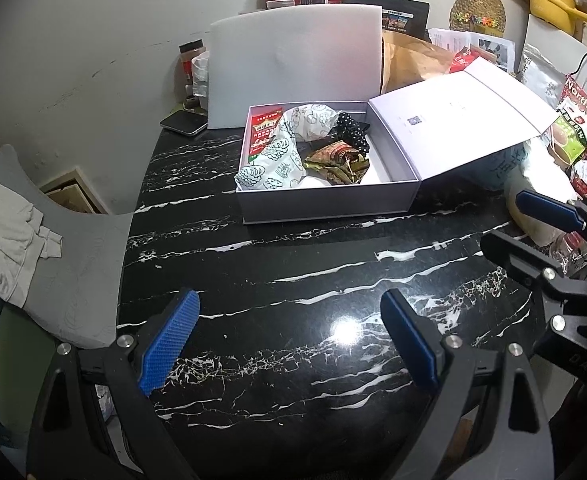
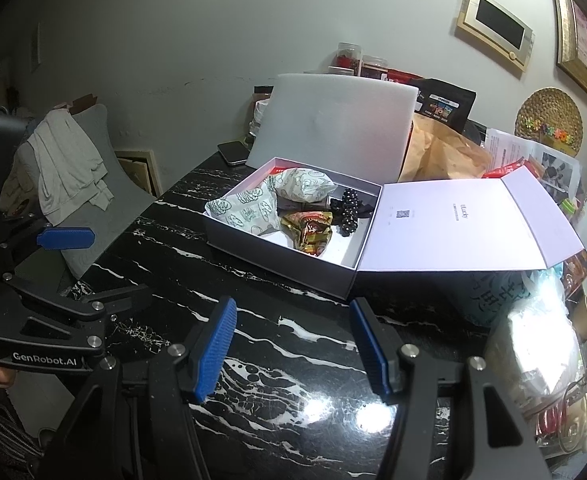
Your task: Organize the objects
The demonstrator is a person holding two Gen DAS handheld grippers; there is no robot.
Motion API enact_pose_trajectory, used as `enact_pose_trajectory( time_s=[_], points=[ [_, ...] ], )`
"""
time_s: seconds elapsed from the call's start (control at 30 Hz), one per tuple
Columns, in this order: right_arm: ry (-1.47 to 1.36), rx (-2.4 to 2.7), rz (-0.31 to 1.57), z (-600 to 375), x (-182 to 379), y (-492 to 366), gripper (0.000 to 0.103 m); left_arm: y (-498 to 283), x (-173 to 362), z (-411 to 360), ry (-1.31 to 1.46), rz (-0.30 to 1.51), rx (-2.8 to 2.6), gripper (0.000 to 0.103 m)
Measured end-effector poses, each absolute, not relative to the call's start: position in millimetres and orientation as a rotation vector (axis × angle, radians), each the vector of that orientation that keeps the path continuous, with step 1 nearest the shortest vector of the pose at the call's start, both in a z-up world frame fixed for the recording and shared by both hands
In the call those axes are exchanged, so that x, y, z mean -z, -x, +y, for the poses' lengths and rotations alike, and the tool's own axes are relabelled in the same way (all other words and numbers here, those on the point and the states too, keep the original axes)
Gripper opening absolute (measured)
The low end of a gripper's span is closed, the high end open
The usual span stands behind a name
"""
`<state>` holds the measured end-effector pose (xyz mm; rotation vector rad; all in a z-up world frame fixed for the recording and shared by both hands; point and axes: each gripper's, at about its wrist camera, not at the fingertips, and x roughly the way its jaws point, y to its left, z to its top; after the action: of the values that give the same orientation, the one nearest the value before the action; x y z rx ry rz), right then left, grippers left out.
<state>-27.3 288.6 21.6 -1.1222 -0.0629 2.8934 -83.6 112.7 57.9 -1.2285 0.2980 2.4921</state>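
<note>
A white box [image 1: 325, 200] [image 2: 277, 252] sits open on the black marble table [image 1: 293, 280] [image 2: 293, 340], its lid [image 1: 461, 124] [image 2: 461, 224] folded out to the right. Inside lie a red packet [image 1: 263, 130], two white patterned pouches [image 1: 281, 160] [image 2: 249, 208], a gold-brown wrapper [image 1: 339, 160] [image 2: 309, 230] and a black beaded piece [image 1: 353, 130] [image 2: 347, 212]. My left gripper [image 1: 289, 344] is open and empty over the table in front of the box. My right gripper [image 2: 293, 348] is open and empty near the box's front corner.
A white foam sheet [image 1: 297, 64] [image 2: 333, 128] leans behind the box. A phone [image 1: 183, 122] [image 2: 233, 152] lies at the table's far left corner. Bags, packets and papers [image 1: 565, 112] [image 2: 553, 320] crowd the right side. A grey chair with cloth [image 1: 25, 216] [image 2: 69, 160] stands left.
</note>
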Motion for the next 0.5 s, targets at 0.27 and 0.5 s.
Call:
enact_pose_trajectory(
  time_s=[0.27,0.5],
  points=[
    [1.134,-2.885,-0.064,289.0,-17.9,25.4,0.059,81.2,-54.9,112.5,1.239,0.300,-2.489,0.092],
    [1.138,-2.883,-0.062,289.0,-18.0,25.1,0.059,80.2,-51.6,111.5,1.247,0.292,-2.483,0.092]
  ],
)
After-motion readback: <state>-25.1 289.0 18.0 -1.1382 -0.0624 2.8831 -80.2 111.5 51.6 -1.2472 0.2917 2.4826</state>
